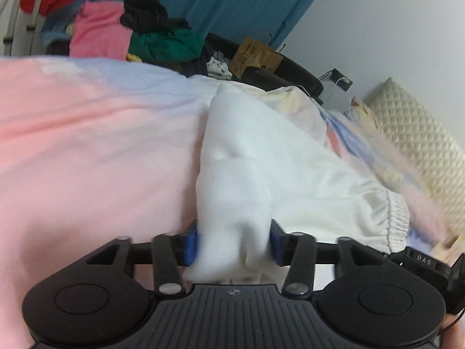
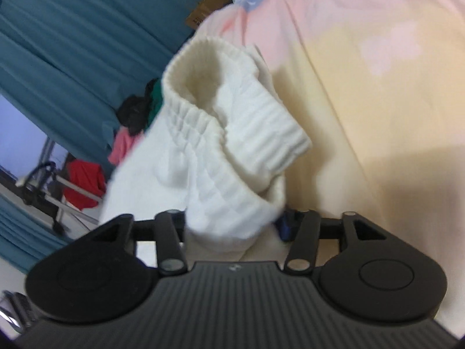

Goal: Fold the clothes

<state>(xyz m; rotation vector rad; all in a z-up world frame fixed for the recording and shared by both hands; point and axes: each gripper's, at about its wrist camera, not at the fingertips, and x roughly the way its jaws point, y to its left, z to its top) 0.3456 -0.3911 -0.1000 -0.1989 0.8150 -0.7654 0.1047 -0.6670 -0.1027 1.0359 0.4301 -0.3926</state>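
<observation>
A white garment (image 1: 261, 160) with a ribbed elastic waistband (image 1: 395, 218) lies stretched over the pink and pale-yellow bed cover (image 1: 87, 145). A bunched end of it sits between the blue pads of my left gripper (image 1: 232, 241), whose jaws stand apart and are filled loosely by the cloth. In the right wrist view the waistband end of the garment (image 2: 232, 133) gapes open and droops between the jaws of my right gripper (image 2: 232, 224). Its right blue pad (image 2: 286, 228) shows just clear of the cloth, and the left pad is hidden behind it. Below lies the bed cover (image 2: 363, 87).
A pile of clothes (image 1: 139, 29) in pink, black and green sits beyond the bed's far edge before a teal curtain (image 1: 232, 0). A brown paper bag (image 1: 255, 55) and a quilted cream pillow (image 1: 412, 128) lie at the right. A red garment (image 2: 84, 183) hangs on a rack.
</observation>
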